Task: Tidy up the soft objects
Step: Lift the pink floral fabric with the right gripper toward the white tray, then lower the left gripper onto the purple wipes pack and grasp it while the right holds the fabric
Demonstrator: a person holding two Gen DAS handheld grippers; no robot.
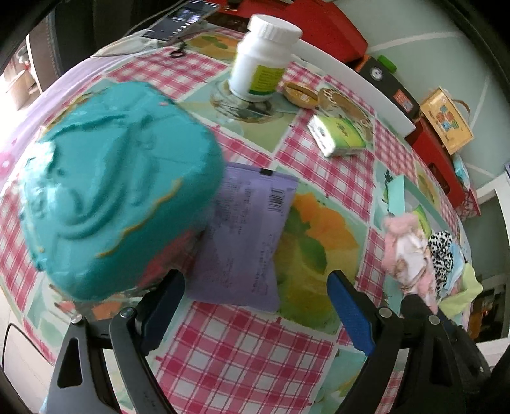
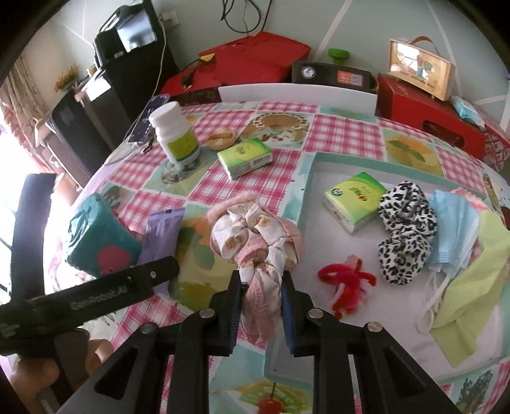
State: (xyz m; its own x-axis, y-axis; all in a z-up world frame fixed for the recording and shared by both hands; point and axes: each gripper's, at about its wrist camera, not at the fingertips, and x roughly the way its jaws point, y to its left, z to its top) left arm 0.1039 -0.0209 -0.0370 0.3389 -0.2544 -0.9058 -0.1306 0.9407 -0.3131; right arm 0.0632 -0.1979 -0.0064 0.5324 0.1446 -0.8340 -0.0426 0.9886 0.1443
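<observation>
My right gripper (image 2: 261, 280) is shut on a pink and cream scrunchie (image 2: 255, 235), holding it above the tablecloth just left of the tray (image 2: 347, 160); the scrunchie also shows in the left wrist view (image 1: 404, 251). The tray holds a green tissue pack (image 2: 353, 199), a leopard scrunchie (image 2: 404, 229), a red fuzzy tie (image 2: 346, 281), blue face masks (image 2: 452, 229) and a lime cloth (image 2: 478, 274). My left gripper (image 1: 255, 283) is open and empty, just in front of a purple packet (image 1: 245, 232) and beside a teal tissue pack (image 1: 121, 191).
A white pill bottle (image 2: 175, 135), a second green tissue pack (image 2: 245, 157) and a small wooden dish (image 2: 221, 138) stand on the checked tablecloth at the back. Red boxes (image 2: 427, 117) and a black device (image 2: 331, 74) line the far edge. A phone (image 1: 181, 19) lies at back left.
</observation>
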